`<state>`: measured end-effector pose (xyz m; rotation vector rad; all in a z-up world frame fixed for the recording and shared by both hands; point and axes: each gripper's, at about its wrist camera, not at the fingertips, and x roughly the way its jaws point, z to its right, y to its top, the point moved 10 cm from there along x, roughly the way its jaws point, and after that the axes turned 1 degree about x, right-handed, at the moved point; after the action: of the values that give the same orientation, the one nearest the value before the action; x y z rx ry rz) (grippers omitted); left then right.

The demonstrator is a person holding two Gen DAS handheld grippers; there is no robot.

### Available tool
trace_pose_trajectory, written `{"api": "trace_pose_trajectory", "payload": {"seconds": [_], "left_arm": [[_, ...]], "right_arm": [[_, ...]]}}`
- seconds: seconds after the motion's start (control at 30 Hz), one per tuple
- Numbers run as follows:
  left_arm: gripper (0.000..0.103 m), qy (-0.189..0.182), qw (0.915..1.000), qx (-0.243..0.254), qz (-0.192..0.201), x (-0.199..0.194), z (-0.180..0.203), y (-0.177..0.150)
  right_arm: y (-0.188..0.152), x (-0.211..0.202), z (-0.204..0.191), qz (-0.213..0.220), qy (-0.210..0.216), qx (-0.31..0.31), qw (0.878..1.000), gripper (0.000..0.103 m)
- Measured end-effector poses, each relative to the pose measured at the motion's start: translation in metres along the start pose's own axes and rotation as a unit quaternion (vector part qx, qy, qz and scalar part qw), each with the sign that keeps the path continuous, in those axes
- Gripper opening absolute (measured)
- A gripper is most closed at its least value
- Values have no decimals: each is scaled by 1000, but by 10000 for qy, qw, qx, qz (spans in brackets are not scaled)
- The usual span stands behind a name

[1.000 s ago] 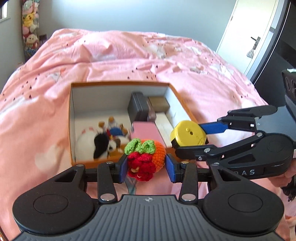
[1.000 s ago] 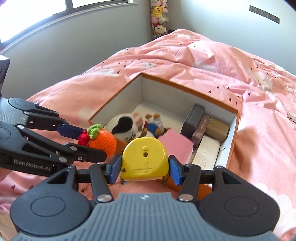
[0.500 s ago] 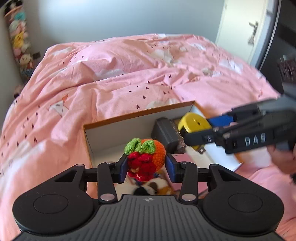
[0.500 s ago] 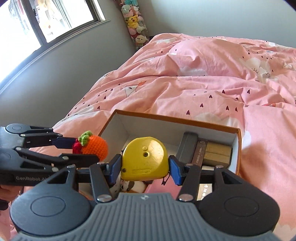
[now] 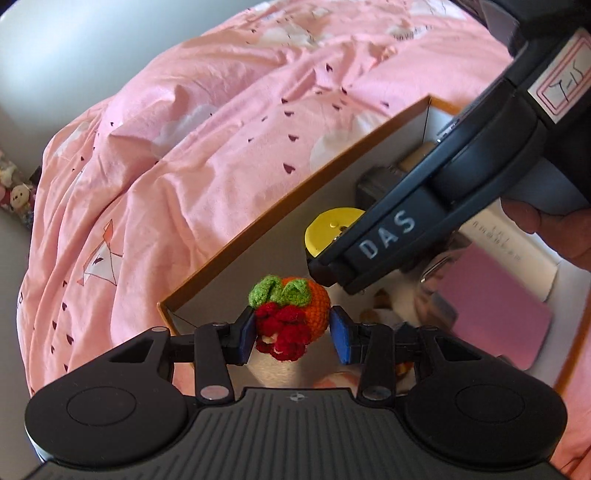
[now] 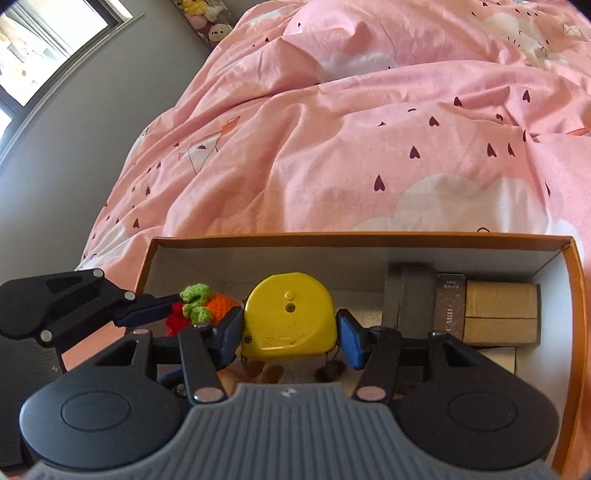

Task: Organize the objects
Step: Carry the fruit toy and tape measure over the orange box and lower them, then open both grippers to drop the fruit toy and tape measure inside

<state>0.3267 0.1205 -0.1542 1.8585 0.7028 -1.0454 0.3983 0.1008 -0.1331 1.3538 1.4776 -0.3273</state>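
Observation:
An orange-rimmed white box (image 6: 362, 240) lies on a pink bed. My left gripper (image 5: 293, 334) is inside the box with a crocheted orange-and-red toy (image 5: 291, 317) between its blue pads; the right pad stands slightly off the toy. My right gripper (image 6: 290, 332) is over the box with a yellow tape measure (image 6: 290, 317) between its pads; a small gap shows at the right pad. The tape measure (image 5: 330, 230) and the right gripper's body show in the left wrist view. The toy (image 6: 201, 304) shows in the right wrist view.
The box holds a dark case (image 6: 408, 295), a card box (image 6: 448, 310), brown cartons (image 6: 500, 314), a pink pad (image 5: 491, 306) and plush toys underneath. The pink duvet (image 6: 369, 129) surrounds the box. Stuffed toys (image 6: 207, 18) stand by the far wall.
Both grippers have moved forward and down into the box with their objects. The jaws of both have widened slightly around the toy and the tape measure.

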Motion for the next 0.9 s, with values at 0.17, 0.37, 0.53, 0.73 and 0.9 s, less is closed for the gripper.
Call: {"api": "trace_pose_trajectory", "payload": {"seconds": [0.17, 0.37, 0.53, 0.73, 0.9], "left_arm": [[48, -11, 9982, 537, -262, 22, 2, -7], [48, 101, 9937, 1031, -437, 37, 6, -11], [49, 129, 9920, 1146, -513, 43, 8, -16], [53, 152, 9919, 1132, -552, 43, 10, -21], [57, -1, 9922, 1112, -563, 37, 13, -24]], "right_arm": [[-1, 25, 4, -235, -219, -19, 9995, 57], [-2, 42, 2, -401, -493, -349, 9974, 57], [-1, 47, -2, -503, -642, -603, 9948, 57], [-1, 50, -5, -622, -588, -647, 9942, 57], [1, 42, -3, -557, -550, -593, 9952, 57]]}}
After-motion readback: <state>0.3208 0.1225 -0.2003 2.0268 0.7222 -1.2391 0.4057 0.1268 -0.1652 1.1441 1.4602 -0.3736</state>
